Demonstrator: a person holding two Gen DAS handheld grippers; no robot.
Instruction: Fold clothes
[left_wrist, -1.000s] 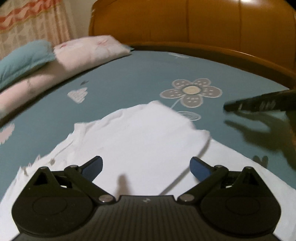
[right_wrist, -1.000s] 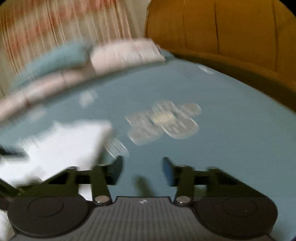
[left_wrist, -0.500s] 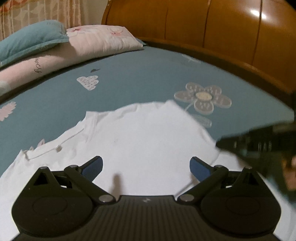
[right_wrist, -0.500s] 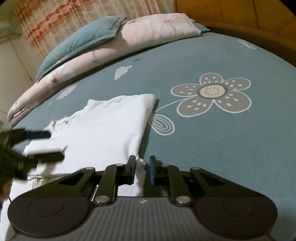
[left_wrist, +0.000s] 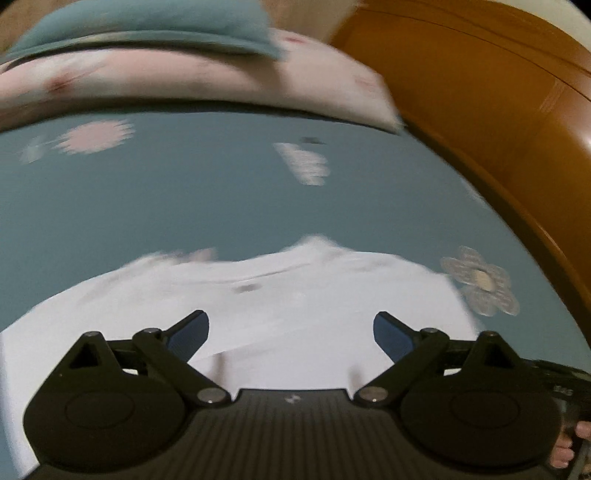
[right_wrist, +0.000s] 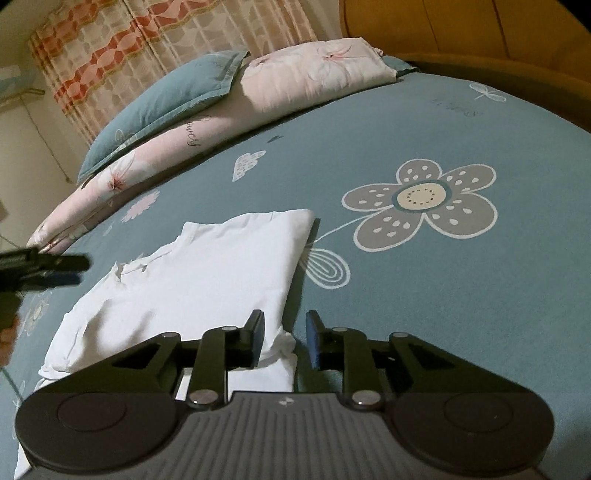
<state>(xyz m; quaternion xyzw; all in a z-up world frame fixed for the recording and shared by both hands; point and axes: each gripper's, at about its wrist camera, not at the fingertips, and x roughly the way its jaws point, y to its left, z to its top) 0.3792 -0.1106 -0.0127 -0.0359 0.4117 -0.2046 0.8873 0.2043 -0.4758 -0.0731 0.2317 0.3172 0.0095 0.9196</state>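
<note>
teal flowery bedsheet (right_wrist: 424, 295) | white tee (right_wrist: 207, 280) lower left, half folded | pillows (right_wrist: 258, 92) + curtain (right_wrist: 110, 55) upper left | left gripper (left_wrist: 291, 334) wide, closing, empty | right gripper (right_wrist: 283, 339) narrow gap, opening, straddling tee edge

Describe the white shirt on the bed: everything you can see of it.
The white shirt is plain, thin, soft-looking cloth, lying flat on the teal bedsheet. Its right side is already folded in, leaving a straight doubled edge near the printed grey flower. The neckline faces the pillows, and the near part is rumpled. The right gripper, jaws opening, straddles the near corner of that edge without pinching it. The left gripper, jaws closing, hovers above it, holding nothing.
</note>
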